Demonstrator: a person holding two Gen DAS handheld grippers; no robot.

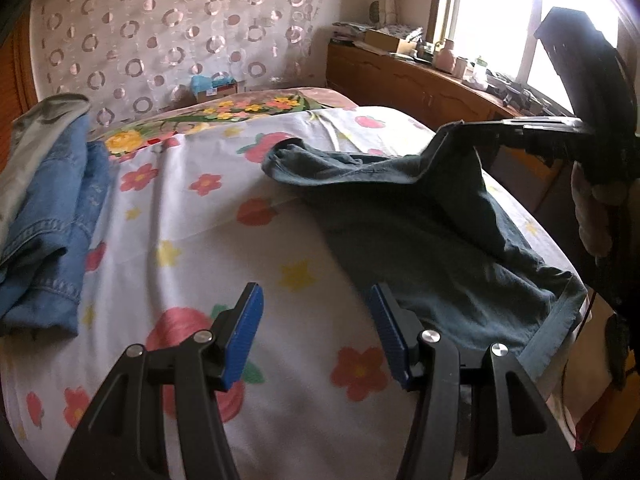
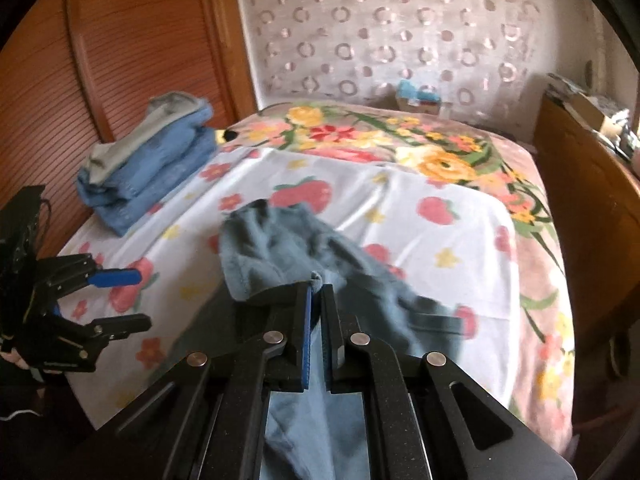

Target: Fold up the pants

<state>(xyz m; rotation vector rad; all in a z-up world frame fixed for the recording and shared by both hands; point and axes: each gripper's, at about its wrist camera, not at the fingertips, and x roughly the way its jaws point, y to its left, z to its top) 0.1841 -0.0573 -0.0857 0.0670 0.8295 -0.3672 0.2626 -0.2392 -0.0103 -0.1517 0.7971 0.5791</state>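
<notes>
Pants (image 2: 280, 248) pinched between right fingers (image 2: 306, 332), left gripper (image 1: 316, 336) apart

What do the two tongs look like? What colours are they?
Both are made of black angular bars joined with round silver bolts. The left tongs have two fingers tipped with bright blue ribbed pads. The right tongs look the same, with blue pads on the inner faces. A thin dark cable hangs near the right tool's bulky black body.

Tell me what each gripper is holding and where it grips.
The right gripper is shut on the dark teal pants, pinching a raised edge of the cloth. The left gripper is open and holds nothing.
</notes>
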